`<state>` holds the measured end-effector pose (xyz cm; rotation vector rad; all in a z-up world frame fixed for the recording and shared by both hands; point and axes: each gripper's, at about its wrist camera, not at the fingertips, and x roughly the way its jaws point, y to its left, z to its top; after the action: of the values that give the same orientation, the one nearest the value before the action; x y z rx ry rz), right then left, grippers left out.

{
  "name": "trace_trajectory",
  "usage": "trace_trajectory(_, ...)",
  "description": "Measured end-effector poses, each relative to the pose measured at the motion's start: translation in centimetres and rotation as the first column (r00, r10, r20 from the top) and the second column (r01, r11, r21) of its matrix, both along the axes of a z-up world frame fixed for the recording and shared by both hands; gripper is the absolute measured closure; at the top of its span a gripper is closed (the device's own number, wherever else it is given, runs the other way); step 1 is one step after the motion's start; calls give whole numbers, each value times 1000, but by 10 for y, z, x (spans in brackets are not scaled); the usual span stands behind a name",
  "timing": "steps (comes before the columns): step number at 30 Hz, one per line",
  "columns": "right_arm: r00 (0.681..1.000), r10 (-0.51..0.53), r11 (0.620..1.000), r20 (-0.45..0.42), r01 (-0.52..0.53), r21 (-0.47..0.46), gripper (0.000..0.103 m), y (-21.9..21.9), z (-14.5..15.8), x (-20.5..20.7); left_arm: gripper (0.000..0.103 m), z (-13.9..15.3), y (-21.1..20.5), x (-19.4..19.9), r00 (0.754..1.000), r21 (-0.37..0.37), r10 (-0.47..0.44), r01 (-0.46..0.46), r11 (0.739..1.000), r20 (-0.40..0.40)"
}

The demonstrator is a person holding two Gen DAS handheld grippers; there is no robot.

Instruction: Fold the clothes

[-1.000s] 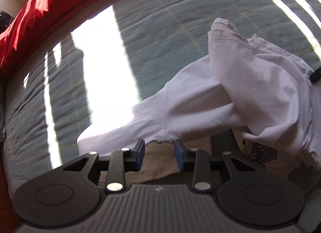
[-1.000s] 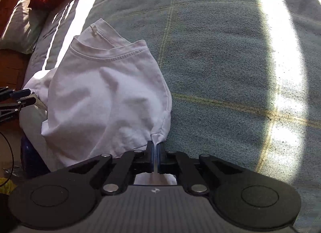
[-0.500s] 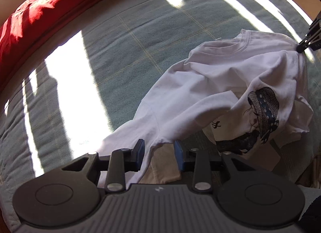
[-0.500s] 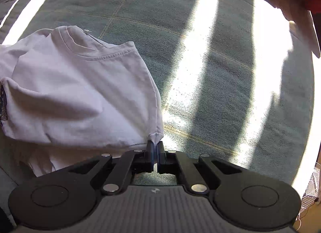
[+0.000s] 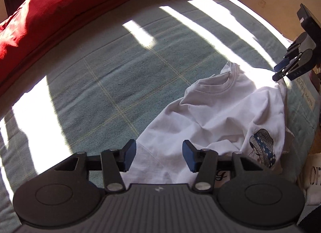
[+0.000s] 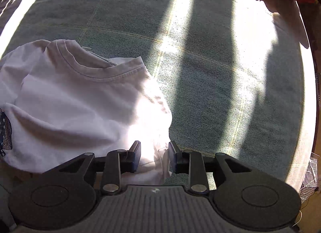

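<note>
Lying crumpled: one white T-shirt [image 5: 216, 116] | one green blanket [image 5: 112, 84] | left hand-held gripper [image 5: 158, 157] wide | right hand-held gripper [image 6: 154, 156] wide, empty

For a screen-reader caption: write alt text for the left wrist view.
A crumpled white T-shirt with a blue hat print lies on a green checked bedspread streaked with sunlight. The open left gripper hovers over the shirt's near edge. The right gripper reaches in at the shirt's far corner, and a red pillow lines the far edge.
</note>
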<state>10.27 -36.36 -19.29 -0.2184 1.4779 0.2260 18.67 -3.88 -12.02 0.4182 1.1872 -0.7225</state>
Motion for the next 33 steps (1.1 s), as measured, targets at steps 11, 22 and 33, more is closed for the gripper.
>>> trace_trajectory(11, 998, -28, 989, 50, 21, 143, 43, -11, -14, 30, 51, -99, -18, 66, 968, -23, -67, 63, 998, -242)
trace_trajectory(22, 995, 26, 963, -97, 1, 269, 86, -8, -51, 36, 62, -121, -28, 54, 930, 7, -88, 97, 995, -356)
trace_trajectory(33, 984, 142, 971, 110, -160, 179, 97, 28, 2, 54, 97, -48, 19, 43, 987, 54, 112, -107, 993, -118)
